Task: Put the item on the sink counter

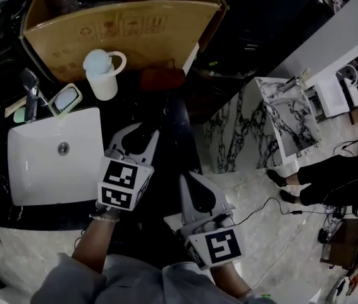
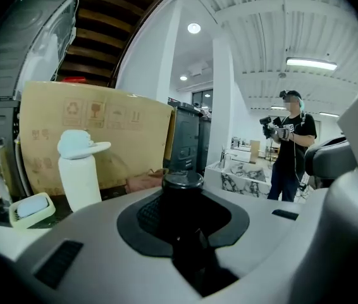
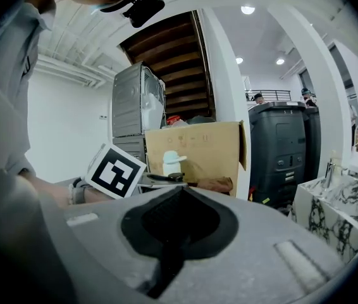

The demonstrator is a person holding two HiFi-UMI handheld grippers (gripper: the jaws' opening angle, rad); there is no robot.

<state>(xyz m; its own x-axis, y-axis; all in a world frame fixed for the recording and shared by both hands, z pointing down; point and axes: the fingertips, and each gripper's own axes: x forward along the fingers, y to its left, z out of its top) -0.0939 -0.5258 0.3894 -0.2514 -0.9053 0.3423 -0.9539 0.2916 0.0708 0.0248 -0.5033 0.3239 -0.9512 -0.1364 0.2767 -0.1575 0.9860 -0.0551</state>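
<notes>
The left claw [image 1: 142,135] is gripping a black container [image 2: 182,183] with a round lid, which is standing upright between its jaws. In the head view this claw is hanging over the black table [image 1: 174,145], just right of the white sink [image 1: 40,170]; whether the container is touching the table cannot be told. The right claw [image 1: 188,182] is sitting closed and empty, to the right of the left one and off the table's edge. Behind the sink, a faucet [image 1: 30,90] and a soap dish [image 1: 65,99] are standing side by side. A white mug [image 1: 103,82] with a pale blue cap [image 1: 97,61] is sitting in front of a cardboard box [image 1: 116,30].
</notes>
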